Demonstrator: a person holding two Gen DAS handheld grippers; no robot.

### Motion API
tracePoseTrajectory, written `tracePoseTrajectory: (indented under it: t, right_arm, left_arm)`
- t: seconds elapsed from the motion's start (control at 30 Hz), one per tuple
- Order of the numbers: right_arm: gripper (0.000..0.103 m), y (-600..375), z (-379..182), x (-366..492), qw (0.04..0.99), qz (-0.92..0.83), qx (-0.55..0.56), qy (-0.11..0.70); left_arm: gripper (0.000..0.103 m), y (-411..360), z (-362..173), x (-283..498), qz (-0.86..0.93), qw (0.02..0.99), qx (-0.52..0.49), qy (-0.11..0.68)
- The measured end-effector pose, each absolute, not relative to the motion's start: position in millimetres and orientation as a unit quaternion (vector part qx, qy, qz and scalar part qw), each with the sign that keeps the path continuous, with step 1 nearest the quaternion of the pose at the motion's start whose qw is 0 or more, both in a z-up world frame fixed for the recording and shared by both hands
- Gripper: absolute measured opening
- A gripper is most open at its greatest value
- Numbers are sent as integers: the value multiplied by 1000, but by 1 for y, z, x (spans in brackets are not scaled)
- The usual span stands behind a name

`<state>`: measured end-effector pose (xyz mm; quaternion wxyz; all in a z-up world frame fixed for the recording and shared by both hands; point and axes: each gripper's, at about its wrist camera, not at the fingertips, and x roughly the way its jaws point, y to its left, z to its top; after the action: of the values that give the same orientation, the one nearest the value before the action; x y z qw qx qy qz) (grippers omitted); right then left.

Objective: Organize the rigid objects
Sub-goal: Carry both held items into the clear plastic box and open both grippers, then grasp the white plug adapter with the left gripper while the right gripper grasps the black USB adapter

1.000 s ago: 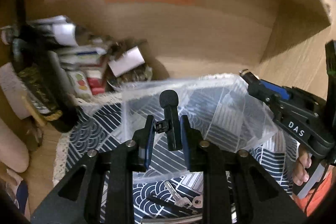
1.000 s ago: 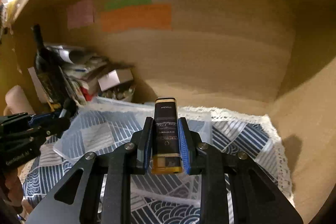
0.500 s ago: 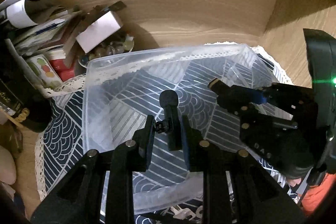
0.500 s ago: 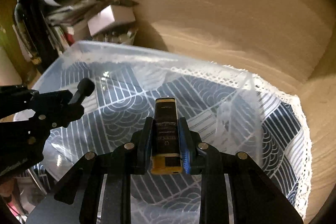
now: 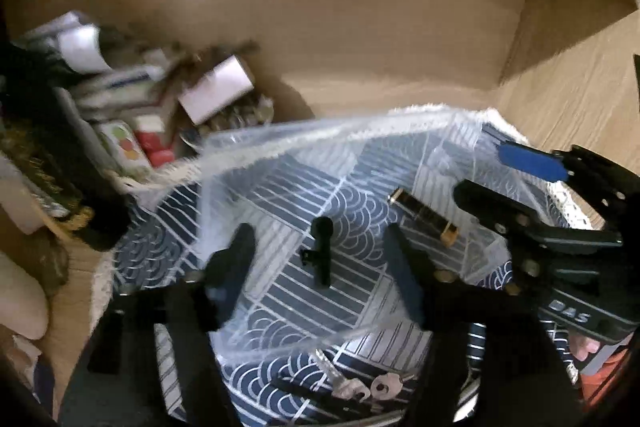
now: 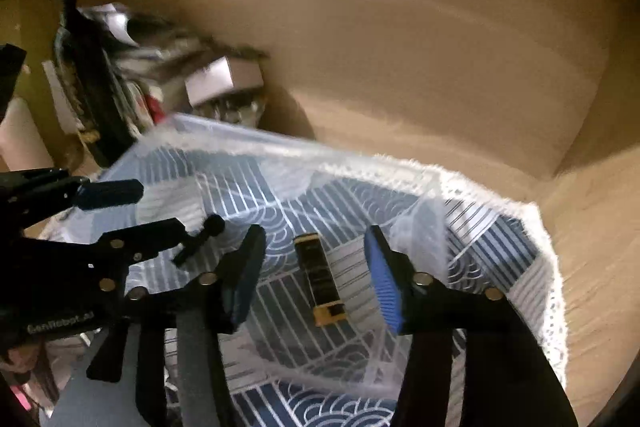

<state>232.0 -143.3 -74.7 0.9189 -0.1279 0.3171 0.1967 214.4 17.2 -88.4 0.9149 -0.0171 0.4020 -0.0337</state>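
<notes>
A clear plastic bin [image 5: 320, 135] sits on a blue-and-white patterned cloth. Inside it lie a small black microphone [image 5: 322, 255] and a black-and-gold lighter [image 5: 424, 217]. My left gripper [image 5: 320, 247] is open and empty above the microphone. My right gripper [image 6: 312, 255] is open and empty above the lighter [image 6: 322, 281]. The microphone also shows in the right wrist view [image 6: 200, 239], beside the left gripper's fingers [image 6: 108, 193]. The right gripper's fingers [image 5: 532, 163] show at the right of the left wrist view.
Keys [image 5: 368, 387] lie on the cloth [image 5: 152, 259] in front of the bin. A dark bottle [image 6: 92, 87], boxes and papers [image 5: 216, 91] are piled at the back left. Wooden walls [image 6: 440, 47] close the back and right.
Both grippers opened and let go: the microphone and the lighter dropped into the bin. Both grippers pulled back and tilted up a little.
</notes>
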Motion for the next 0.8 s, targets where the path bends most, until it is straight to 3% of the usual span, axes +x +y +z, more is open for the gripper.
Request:
tracePoseTrajectory:
  t: [0.13,0.27,0.5,0.8]
  right_arm:
    - [69,-154,-55,199,930,204,-122,281]
    - [70,-166,-49,174,935,205,-112,267]
    - [77,-198,-65,138,937,195,-79,279]
    - [78,-222,-114,104,926,165,-65,334]
  left_arm:
    - [87,20,-69,186,-18,930,-7,367]
    - [97,29,-58,154,-9,940,-4,342]
    - [99,47,-67,104,2,939,-3,345]
    - [99,57,-119,68,-1,916,-37,399]
